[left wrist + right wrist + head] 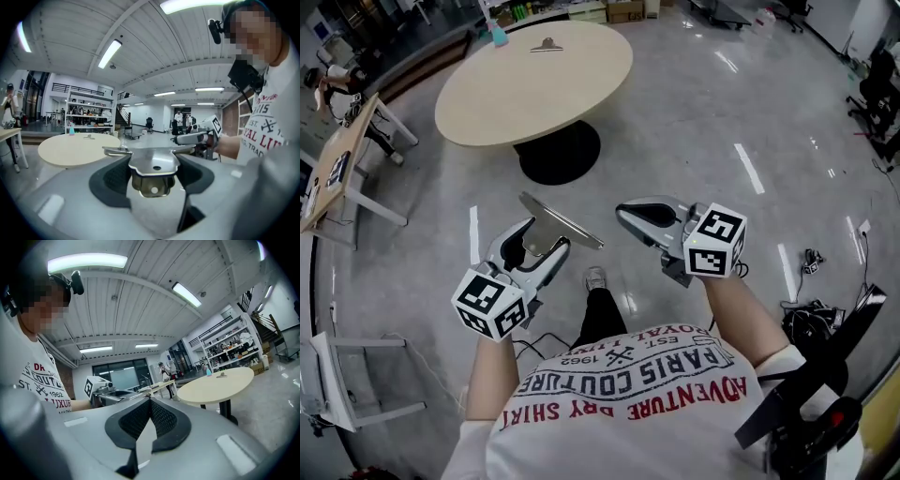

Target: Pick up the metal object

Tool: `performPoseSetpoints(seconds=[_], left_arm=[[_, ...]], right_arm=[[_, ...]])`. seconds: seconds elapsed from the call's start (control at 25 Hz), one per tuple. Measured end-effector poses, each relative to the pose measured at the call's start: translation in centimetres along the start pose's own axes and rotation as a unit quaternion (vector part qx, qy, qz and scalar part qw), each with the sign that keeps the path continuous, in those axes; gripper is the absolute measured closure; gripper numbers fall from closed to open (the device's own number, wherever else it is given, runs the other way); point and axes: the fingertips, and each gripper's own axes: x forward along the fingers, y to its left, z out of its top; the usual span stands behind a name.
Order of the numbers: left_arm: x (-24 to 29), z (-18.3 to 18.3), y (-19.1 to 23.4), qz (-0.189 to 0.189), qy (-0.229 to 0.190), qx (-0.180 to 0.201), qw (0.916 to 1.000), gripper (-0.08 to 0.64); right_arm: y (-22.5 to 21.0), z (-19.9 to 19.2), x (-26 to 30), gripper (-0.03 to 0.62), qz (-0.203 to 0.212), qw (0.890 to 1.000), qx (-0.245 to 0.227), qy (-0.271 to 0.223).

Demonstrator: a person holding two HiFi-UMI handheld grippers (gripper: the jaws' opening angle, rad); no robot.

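- Metal is already in the grip. The metal object [555, 221] is a flat shiny plate with a bent bracket and a hole near its middle. It sits between the jaws of the left claw [546, 246], which have closed on the bracket from both sides. They stand fairly wide because the piece is wide.
- In the left gripper view, the metal object [153, 164] fills the gap of the left claw [154, 176]. Both dark pads press against it, and its plate lies crosswise over the jaws.
- It hangs in the air in front of the person, well above the floor [703, 141] and well apart from the round table [487, 94]. Nothing but the claw supports it.
- The right claw [628, 216] is held up near the plate without touching it. In its own view the right claw [149, 414] has its jaws drawn together, pads meeting, with nothing between them.
- On the table lie a small clip-like item [547, 44] and a blue bottle [499, 36], both untouched.
- The pick-up looks essentially complete: the grasp is made and the object is lifted clear. All that seems left is to hold it steady. The plate overhangs the jaws, so a tilt might let it swivel in the grip.
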Motion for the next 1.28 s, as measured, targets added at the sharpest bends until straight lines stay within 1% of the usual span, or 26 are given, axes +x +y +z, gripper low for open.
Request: performPoseSetpoints(seconds=[0.12, 0.24, 0.36, 0.44, 0.52, 0.68, 0.8, 0.92, 1.08, 1.28], left_arm=[[-1.4, 1.2, -4.3, -0.002, -0.002, 0.009, 1.0, 0.273], [-2.1, 2.3, -7.4, -0.003, 0.001, 0.026, 0.9996, 0.273], [-3.7, 2.7, -9.7, -0.006, -0.009, 0.035, 0.9993, 0.273], [-4.7, 3.1, -10.4, -0.005, -0.021, 0.034, 0.9992, 0.273], [-5.4, 3.5, -10.6, -0.006, -0.029, 0.032, 0.999, 0.273], [-6.6, 3.4, -10.7, -0.011, -0.033, 0.024, 0.9991, 0.273], [-7.6, 4.1, -10.0, -0.006, -0.042, 0.032, 0.9986, 0.273], [-8.1, 4.2, -9.0, -0.006, -0.041, 0.032, 0.9986, 0.273], [-8.3, 3.1, -8.0, -0.003, -0.036, 0.023, 0.9991, 0.273], [-8.3, 3.0, -7.4, 0.006, -0.035, 0.013, 0.9993, 0.273]], right_arm=[[3.3, 0.1, -3.2, 0.592, 0.0, 1.0, -0.008, 0.0], [5.6, 0.3, -5.5, 0.592, -0.005, 1.0, -0.015, 0.0], [8.0, 0.2, -7.0, 0.592, -0.008, 1.0, -0.021, -0.007], [9.1, 0.5, -7.4, 0.592, -0.011, 0.999, -0.028, -0.012], [9.7, 0.5, -7.4, 0.592, -0.014, 0.999, -0.028, -0.009], [10.6, -0.7, -6.8, 0.592, -0.018, 1.0, -0.015, 0.004], [10.9, 0.6, -5.7, 0.592, -0.015, 1.0, -0.013, -0.009], [10.9, 1.3, -4.4, 0.592, -0.014, 1.0, -0.01, -0.007], [11.1, 0.5, -3.3, 0.592, -0.017, 1.0, -0.023, 0.01], [11.3, 0.0, -2.8, 0.592, -0.015, 0.999, -0.031, 0.026]])
